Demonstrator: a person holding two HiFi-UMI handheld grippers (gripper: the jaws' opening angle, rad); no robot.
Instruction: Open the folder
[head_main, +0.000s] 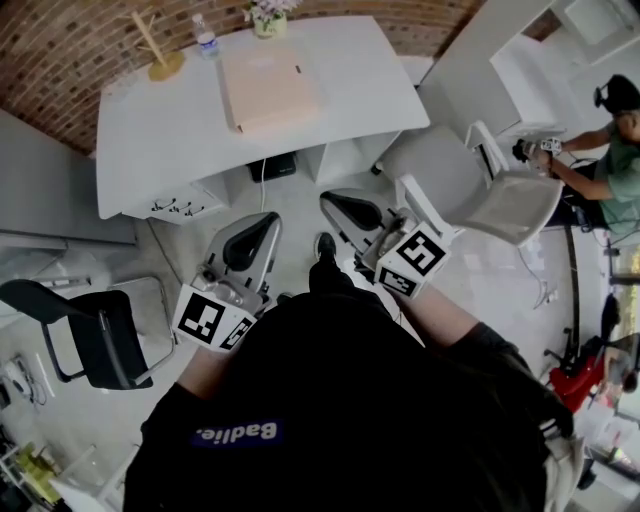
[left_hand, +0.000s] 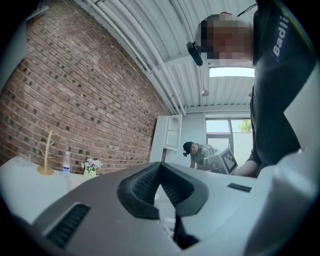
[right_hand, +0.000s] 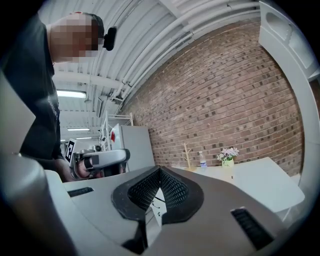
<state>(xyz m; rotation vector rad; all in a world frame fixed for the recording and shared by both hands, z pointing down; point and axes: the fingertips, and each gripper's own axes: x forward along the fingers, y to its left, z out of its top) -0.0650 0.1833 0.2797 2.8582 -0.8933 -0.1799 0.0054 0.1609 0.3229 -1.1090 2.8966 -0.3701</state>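
The beige folder (head_main: 270, 88) lies closed on the white desk (head_main: 360, 90), near its middle. My left gripper (head_main: 266, 222) and right gripper (head_main: 347, 203) are held side by side close to my body, over the floor and well short of the desk. Both point level towards it. In the left gripper view the left gripper (left_hand: 160, 165) has its jaws together with nothing between them. In the right gripper view the right gripper (right_hand: 159, 170) looks the same, shut and empty. Neither gripper view shows the folder.
On the desk's far edge stand a wooden stand (head_main: 160, 60), a water bottle (head_main: 205, 40) and a flower vase (head_main: 265, 18). A black chair (head_main: 100, 335) is at my left and a white chair (head_main: 500, 195) at my right. Another person (head_main: 610, 150) works at the right.
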